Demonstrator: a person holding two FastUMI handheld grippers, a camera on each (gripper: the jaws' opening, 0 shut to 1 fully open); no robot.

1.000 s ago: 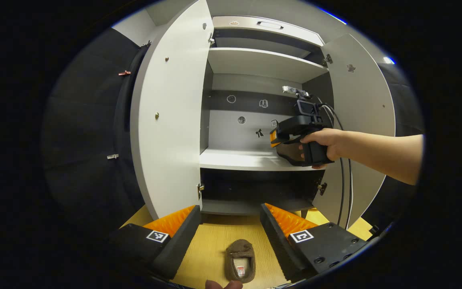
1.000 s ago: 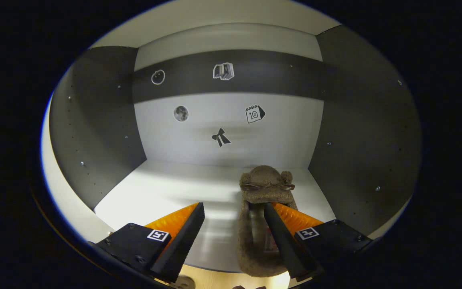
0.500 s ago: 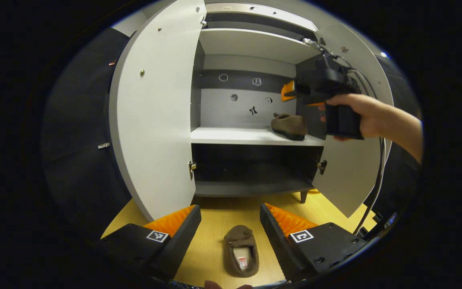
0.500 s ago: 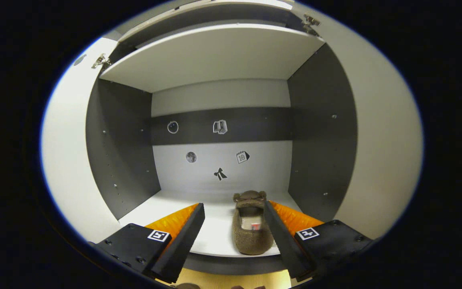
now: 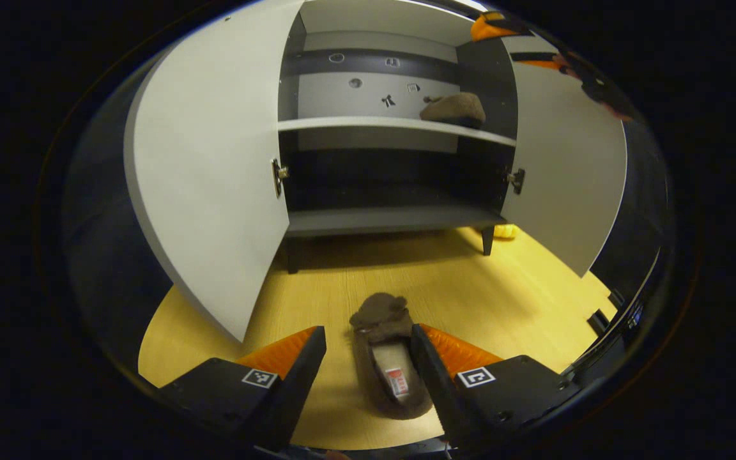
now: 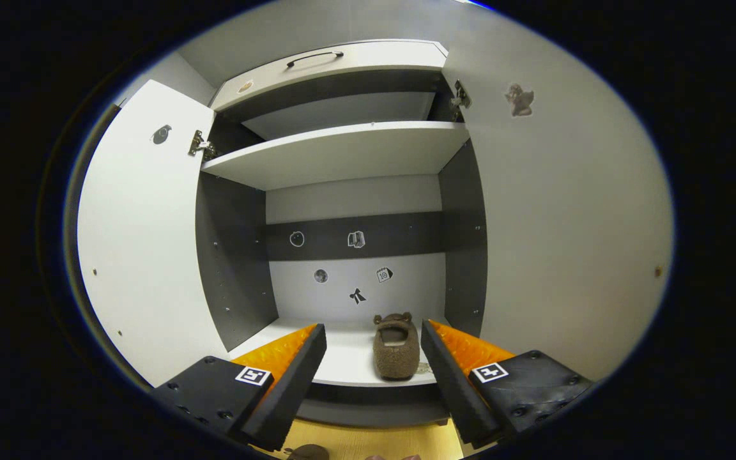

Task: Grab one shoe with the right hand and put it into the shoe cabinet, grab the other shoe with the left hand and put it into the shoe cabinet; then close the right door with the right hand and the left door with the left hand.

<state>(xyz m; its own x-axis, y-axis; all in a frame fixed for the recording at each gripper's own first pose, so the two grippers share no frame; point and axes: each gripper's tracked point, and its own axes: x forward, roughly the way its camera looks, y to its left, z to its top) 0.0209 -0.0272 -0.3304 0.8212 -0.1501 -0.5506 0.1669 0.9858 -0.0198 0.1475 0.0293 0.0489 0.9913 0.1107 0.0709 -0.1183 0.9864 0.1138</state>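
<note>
One brown slipper-style shoe [image 6: 396, 345] is seen on the middle shelf [image 6: 349, 361] of the shoe cabinet [image 6: 464, 255], low in the centre of the right gripper view, toe pointing toward the back panel. It lies between the spread fingers of the right hand-held gripper [image 6: 373, 370] in the picture but deeper in, and is not touched by them; that hand-held gripper is released and empty.

The second shoe [image 5: 388, 358] is found on the wooden floor [image 5: 502, 300] in the lower centre of the left gripper view, in front of the cabinet, its opening facing up and a label visible on the insole. The left hand-held gripper [image 5: 368, 370] is held wide apart around it. The shoe sits closer to the finger at the right of the frame, and contact there cannot be told; no grip is judged to be made yet.

Both doors are open: the left door [image 5: 208, 191] fills the left of that frame, the right door [image 5: 566, 185] the right.

The shoe is judged to be light, soft and fuzzy, so it will give under pressure and is unlikely to slip. A hold across the side walls at mid-length, near the opening, is judged best; the floppy heel would fold and let the toe droop. The free space on the shelf at the left of the placed shoe is the likely place for it.
</note>
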